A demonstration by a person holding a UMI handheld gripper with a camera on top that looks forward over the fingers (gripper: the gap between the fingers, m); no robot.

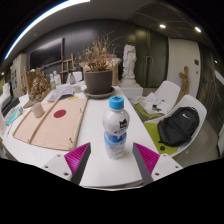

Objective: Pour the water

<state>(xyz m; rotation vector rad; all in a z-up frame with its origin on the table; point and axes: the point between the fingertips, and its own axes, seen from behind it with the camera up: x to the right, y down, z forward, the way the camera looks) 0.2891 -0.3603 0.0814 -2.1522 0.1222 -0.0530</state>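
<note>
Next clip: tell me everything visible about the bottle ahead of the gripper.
The bottle is small, looks plastic, with a light blue cap on, a white body and a blue-patterned label. It stands upright on the white table, just ahead of the hand-held gripper, centred on the gap between its open fingers; neither pad touches it. Its contents cannot be seen.

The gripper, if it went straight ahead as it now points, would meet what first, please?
Most likely the water bottle, standing upright on the white table just ahead of the open gripper, roughly centred on its gap; exact depth is unclear.
</note>
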